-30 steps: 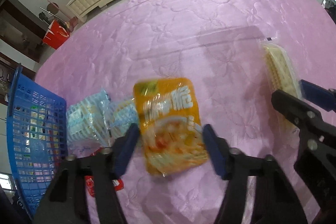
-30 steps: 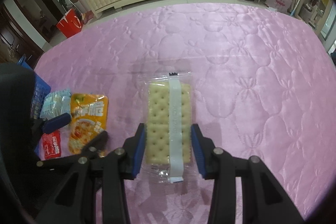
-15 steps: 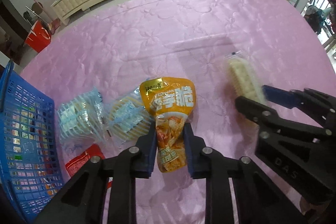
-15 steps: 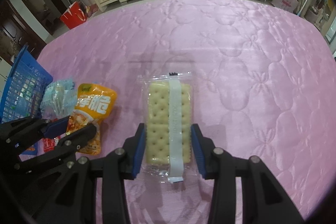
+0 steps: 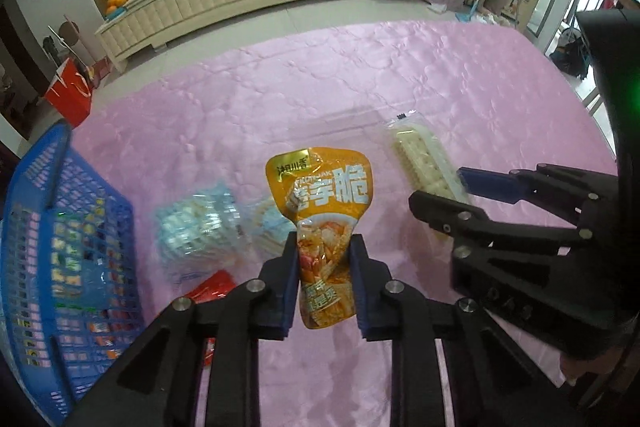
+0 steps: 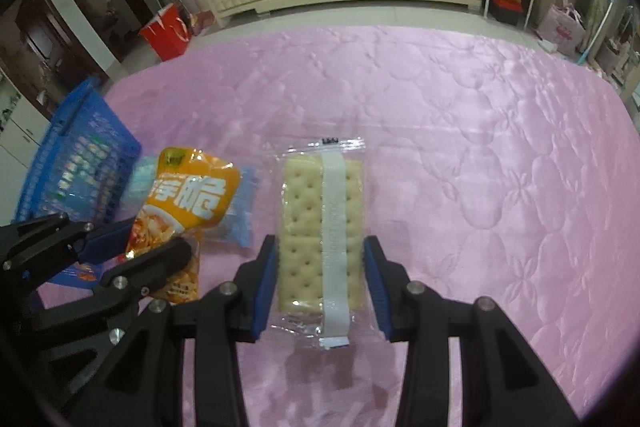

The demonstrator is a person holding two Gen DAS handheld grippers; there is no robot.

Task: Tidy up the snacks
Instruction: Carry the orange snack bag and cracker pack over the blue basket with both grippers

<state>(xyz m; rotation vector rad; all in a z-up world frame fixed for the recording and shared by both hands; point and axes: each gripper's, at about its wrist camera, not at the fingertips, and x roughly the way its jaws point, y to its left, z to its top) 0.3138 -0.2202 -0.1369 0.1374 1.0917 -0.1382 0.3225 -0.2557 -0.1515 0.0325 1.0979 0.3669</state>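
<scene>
Snack packets — two held [image 5: 325, 227] [image 6: 322, 227]

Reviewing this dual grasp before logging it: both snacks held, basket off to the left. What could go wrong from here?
1. The left hand-held gripper pinches the crinkly orange snack pouch only at its lower half; the pouch may slip or swing.
2. The right hand-held gripper squeezes the clear-wrapped cracker pack on both sides; crackers might crack.
3. Both grippers sit close together, so heading for the blue plastic mesh basket could make them collide.
</scene>
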